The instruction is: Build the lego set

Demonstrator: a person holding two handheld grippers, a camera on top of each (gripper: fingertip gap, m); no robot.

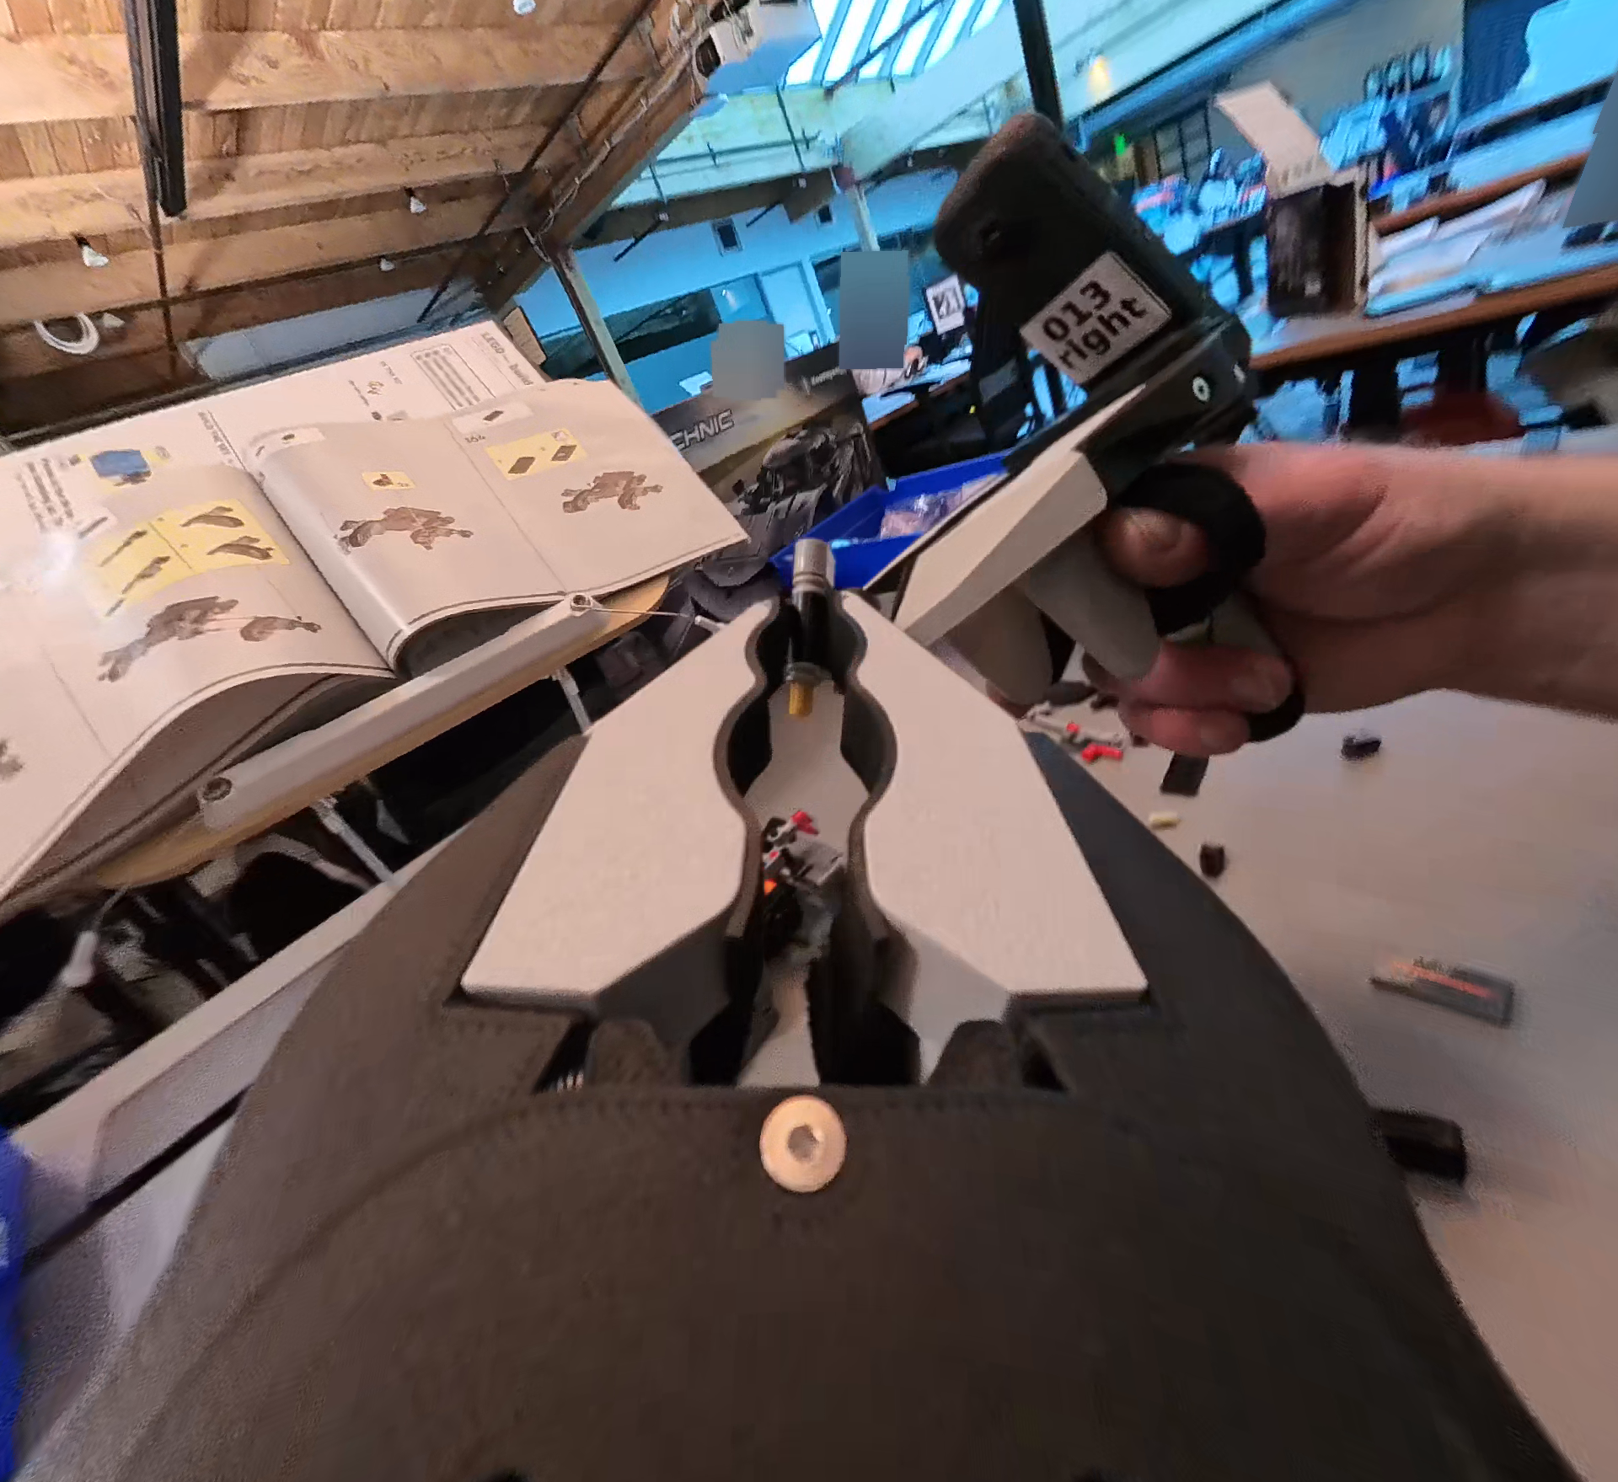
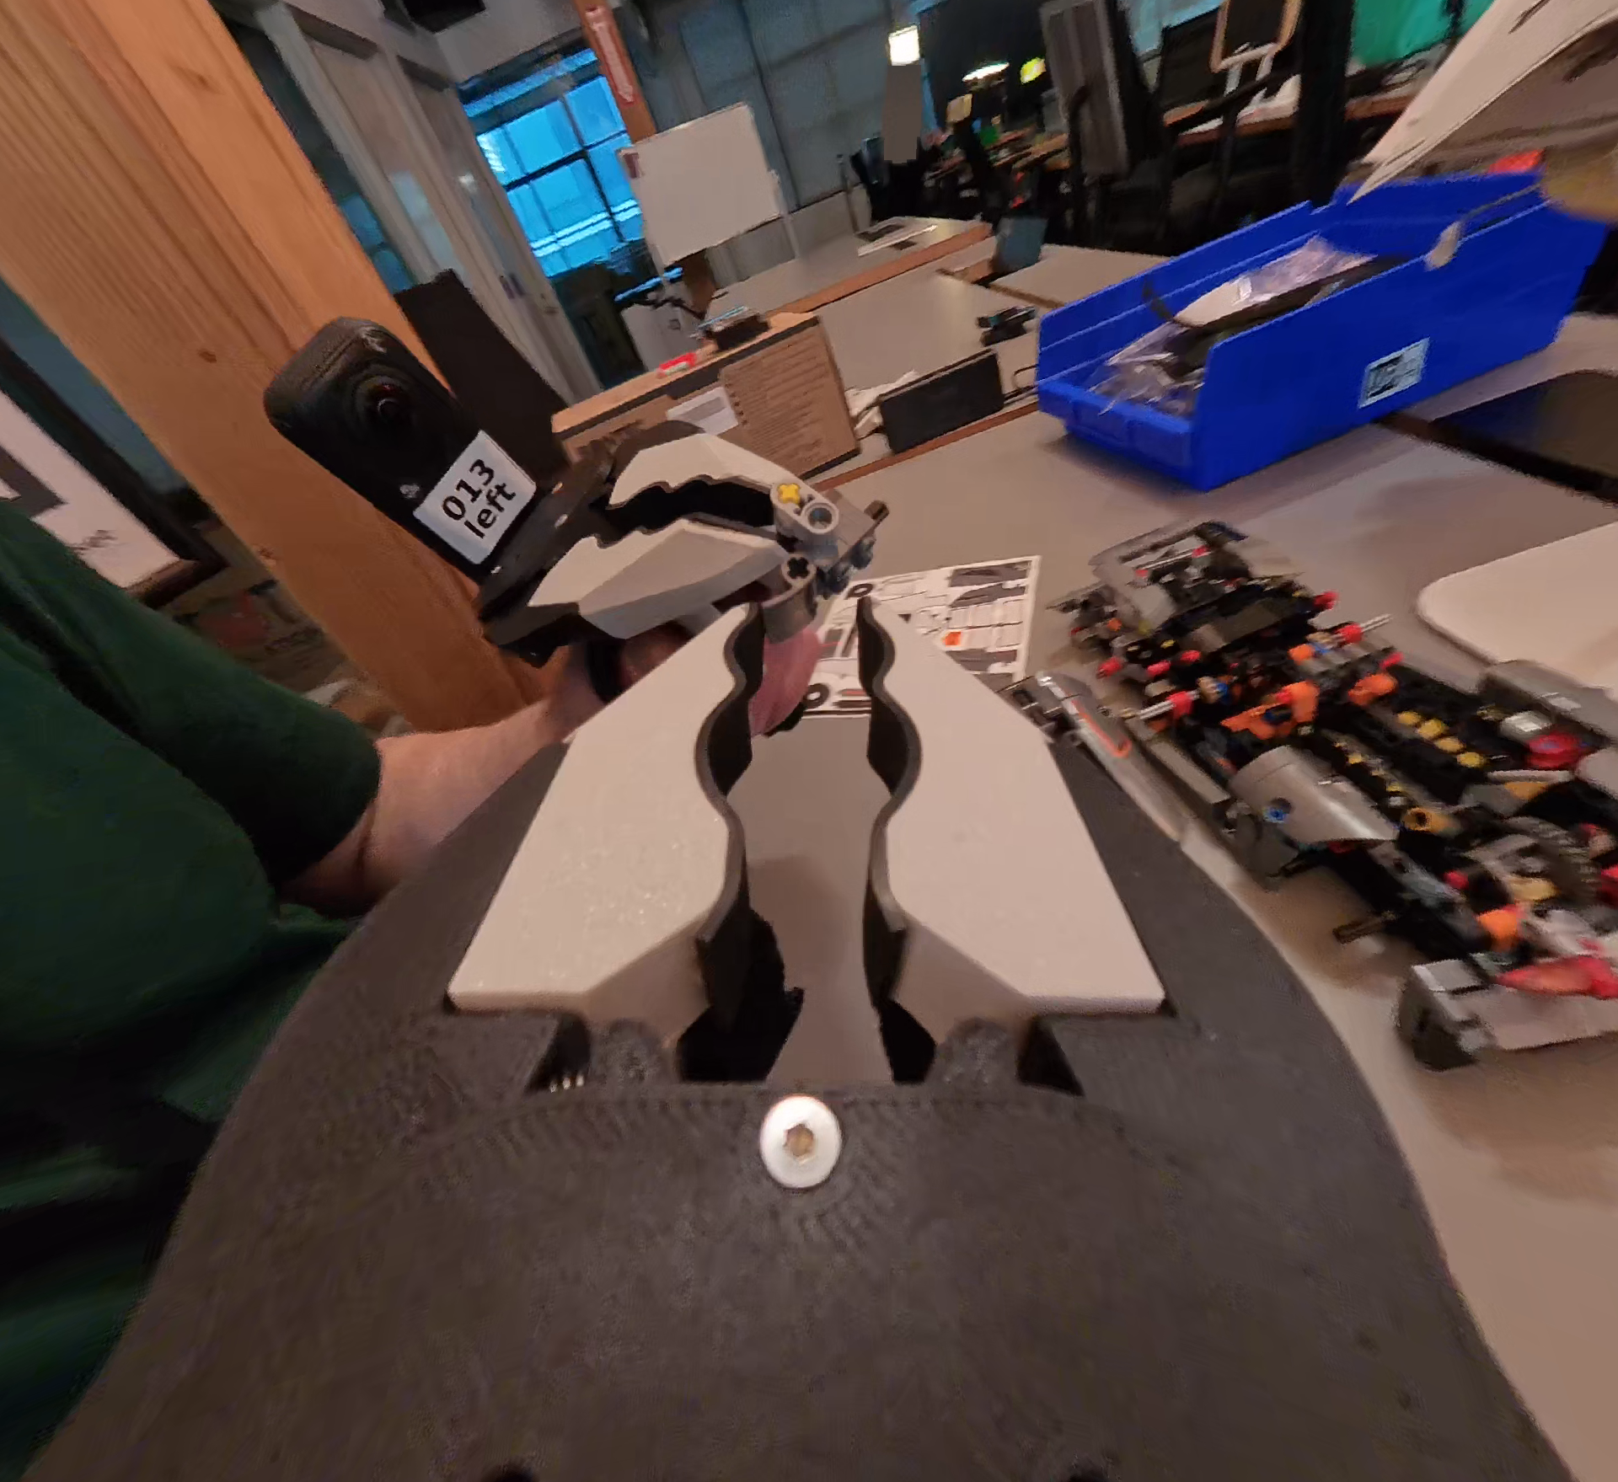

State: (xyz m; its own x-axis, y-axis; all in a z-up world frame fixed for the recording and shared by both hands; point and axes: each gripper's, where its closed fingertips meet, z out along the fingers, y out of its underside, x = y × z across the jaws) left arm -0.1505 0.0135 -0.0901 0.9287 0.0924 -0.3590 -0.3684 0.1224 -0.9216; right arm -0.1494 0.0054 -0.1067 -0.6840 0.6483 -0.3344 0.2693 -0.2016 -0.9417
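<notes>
Left wrist view: my left claw (image 1: 807,617) is pinched tight on a small lego subassembly (image 1: 804,635) held up off the table (image 1: 1445,871), instruction booklet (image 1: 350,530) open on the left. Right wrist view: my right claw (image 2: 810,621) is parted a bit, gripping nothing, and the half-built lego car chassis (image 2: 1366,766) sits on the table beside the blue bin (image 2: 1296,381).
</notes>
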